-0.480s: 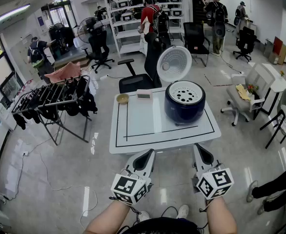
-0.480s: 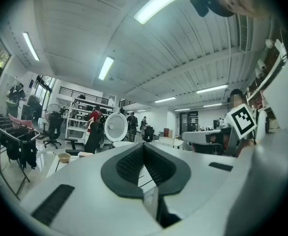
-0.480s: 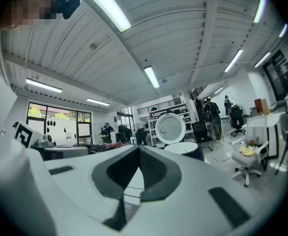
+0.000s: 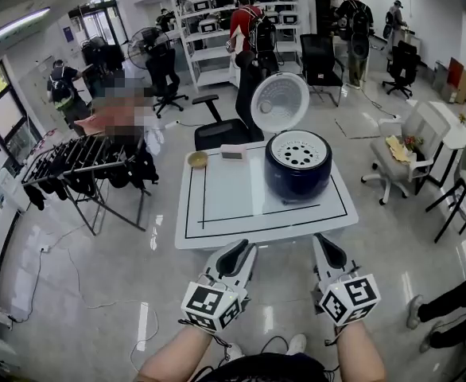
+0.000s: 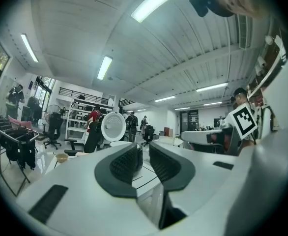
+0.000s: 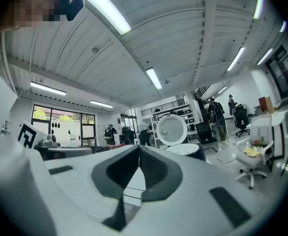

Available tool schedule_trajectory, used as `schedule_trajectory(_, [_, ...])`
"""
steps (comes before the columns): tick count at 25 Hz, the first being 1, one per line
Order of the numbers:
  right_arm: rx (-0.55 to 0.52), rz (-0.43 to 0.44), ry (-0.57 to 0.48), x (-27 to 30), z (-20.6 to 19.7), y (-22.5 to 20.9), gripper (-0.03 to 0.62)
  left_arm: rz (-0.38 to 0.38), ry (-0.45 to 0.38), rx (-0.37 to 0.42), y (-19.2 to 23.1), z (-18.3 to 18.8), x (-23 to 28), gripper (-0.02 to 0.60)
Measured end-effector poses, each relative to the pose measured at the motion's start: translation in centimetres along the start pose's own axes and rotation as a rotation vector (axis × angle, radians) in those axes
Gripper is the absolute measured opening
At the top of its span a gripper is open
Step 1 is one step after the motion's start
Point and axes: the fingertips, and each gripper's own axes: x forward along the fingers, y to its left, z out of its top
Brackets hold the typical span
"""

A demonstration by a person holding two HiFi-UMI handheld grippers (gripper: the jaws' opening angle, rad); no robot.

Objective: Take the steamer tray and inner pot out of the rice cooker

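A dark blue rice cooker (image 4: 298,177) stands on the far right part of a white counter (image 4: 225,205), inside the black outline marked on its top. Its round lid (image 4: 279,103) is swung up and back. The white, perforated steamer tray (image 4: 298,150) sits in the cooker's mouth, level with the rim, and the inner pot beneath it is hidden. Near the counter's far edge rests a small tan bowl (image 4: 197,160) (its contents are too small to tell). Close to the bowl's right lies a small white box (image 4: 233,153).

Both tools are held level, short of the counter's near edge and well apart from the cooker. The near stretch of counter lies between them and it. The left tool (image 4: 238,251) has its jaws a narrow gap apart with nothing between them. The right tool (image 4: 329,251) has its jaws pressed together, gripping nothing.

A black office chair (image 4: 221,134) stands just behind the counter, beside the raised lid. A clothes rack (image 4: 82,161) hung with dark garments stands on the floor to the left. To the right is a white chair (image 4: 396,161) with something yellow on its seat. Shelving (image 4: 233,22) lines the back of the room, with several people near it.
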Motion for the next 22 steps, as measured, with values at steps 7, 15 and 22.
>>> schedule_trajectory(7, [-0.001,0.058,-0.008,-0.3,0.9,-2.9,0.197,0.021,0.0,0.031,-2.6,0.4,2.9,0.315])
schedule_trajectory(15, [-0.041,0.083,-0.014,-1.7,2.9,-8.9,0.227,0.094,-0.017,0.048,-6.4,0.6,6.1,0.332])
schedule_trajectory(22, [-0.066,0.111,-0.006,-2.5,3.6,-12.0,0.259,0.126,-0.015,0.035,-8.4,0.5,8.3,0.336])
